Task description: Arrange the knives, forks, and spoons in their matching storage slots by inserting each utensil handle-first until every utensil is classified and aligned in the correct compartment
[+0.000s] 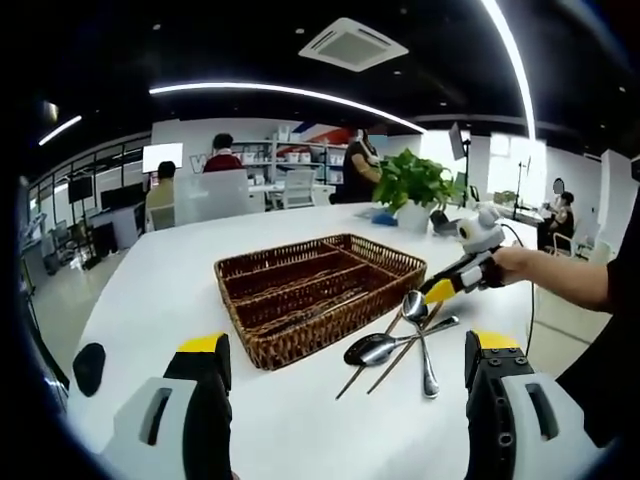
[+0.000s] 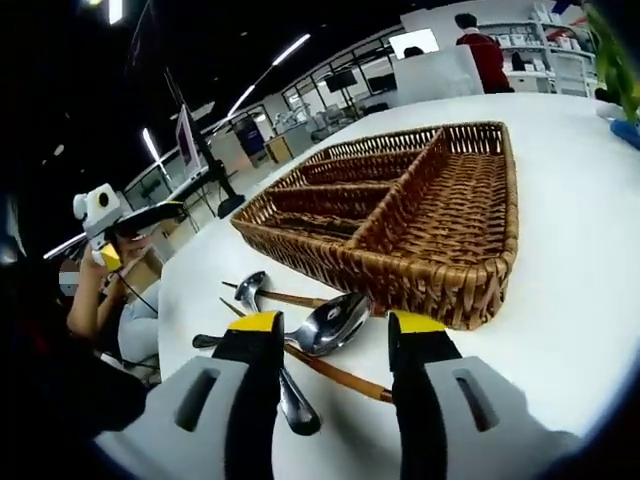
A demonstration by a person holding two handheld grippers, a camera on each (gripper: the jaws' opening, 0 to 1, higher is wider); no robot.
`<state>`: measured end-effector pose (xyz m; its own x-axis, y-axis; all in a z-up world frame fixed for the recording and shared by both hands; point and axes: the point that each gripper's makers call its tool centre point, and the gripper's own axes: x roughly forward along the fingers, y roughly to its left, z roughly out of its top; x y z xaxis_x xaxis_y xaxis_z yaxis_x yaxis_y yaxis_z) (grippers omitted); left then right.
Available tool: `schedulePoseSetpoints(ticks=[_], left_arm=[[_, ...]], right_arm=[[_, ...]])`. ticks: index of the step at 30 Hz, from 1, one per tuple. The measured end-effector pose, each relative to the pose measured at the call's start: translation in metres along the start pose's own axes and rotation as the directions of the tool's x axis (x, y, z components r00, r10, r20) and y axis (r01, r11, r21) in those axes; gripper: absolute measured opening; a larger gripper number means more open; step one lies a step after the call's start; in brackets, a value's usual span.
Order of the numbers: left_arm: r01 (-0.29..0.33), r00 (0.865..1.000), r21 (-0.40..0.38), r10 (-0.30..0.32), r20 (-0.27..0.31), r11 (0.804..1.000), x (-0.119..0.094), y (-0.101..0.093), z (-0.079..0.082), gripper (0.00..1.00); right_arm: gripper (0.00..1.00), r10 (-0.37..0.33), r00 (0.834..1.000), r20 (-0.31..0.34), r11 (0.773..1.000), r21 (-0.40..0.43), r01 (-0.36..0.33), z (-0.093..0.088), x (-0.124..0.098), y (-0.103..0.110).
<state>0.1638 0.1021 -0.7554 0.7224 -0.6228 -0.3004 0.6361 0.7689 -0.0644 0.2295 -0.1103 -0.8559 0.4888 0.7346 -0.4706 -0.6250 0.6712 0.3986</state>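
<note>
Lettering on the far wall beside the white screen (image 1: 162, 156) is too small and cut off to read, and no brand or label is legible on the tools or the utensils. The white bench (image 1: 160, 290) carries a brown wicker cutlery tray (image 1: 318, 292) with long divided compartments; something thin and dark lies in one of its long slots, too unclear to name. Just beside the tray's near corner lies a loose pile of metal spoons (image 1: 400, 335) crossed over brown chopsticks (image 1: 372, 372). A potted green plant (image 1: 413, 188) stands farther back on the bench. In the left gripper view the left tool (image 1: 345, 375) hangs over the bench with its yellow-tipped jaws wide apart and nothing between them, while the right tool (image 1: 447, 287) reaches in from the right, its tip just above the spoons. In the right gripper view the right tool (image 2: 330, 345) has its jaws spread, one spoon bowl (image 2: 332, 322) lying between them on the bench, not gripped. The room is an open office with strip ceiling lights (image 1: 290, 92), a ceiling air vent (image 1: 352, 43), shelves, monitors and several people at the back.
</note>
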Motion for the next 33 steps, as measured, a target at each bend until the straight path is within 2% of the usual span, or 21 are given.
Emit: schedulePoseSetpoints(ticks=[7,12,22,30,33], left_arm=[[0.000,1.000,-0.006,0.000,0.000,1.000,-0.001,0.000,-0.001,0.99],[-0.005,1.000,-0.007,0.005,-0.003,1.000,-0.002,0.002,-0.001,0.99],[-0.003,1.000,-0.005,0.003,-0.013,1.000,-0.001,0.001,-0.003,0.99],[0.016,1.000,0.002,-0.016,-0.023,1.000,0.003,-0.003,-0.004,0.98],[0.024,0.999,0.002,-0.024,-0.023,1.000,0.004,-0.005,-0.004,0.98]], right_arm=[[0.26,0.028,0.999,0.020,0.998,0.051,-0.029,0.000,0.005,-0.001],[0.06,0.023,0.999,0.038,0.998,0.053,-0.025,0.001,0.003,-0.004],[0.04,0.042,0.998,0.047,0.997,0.063,-0.045,0.005,-0.002,-0.001],[0.02,0.065,0.993,0.099,0.993,0.096,-0.074,0.018,-0.016,0.006],[0.01,0.093,0.987,0.129,0.986,0.126,-0.109,0.024,-0.020,0.013]])
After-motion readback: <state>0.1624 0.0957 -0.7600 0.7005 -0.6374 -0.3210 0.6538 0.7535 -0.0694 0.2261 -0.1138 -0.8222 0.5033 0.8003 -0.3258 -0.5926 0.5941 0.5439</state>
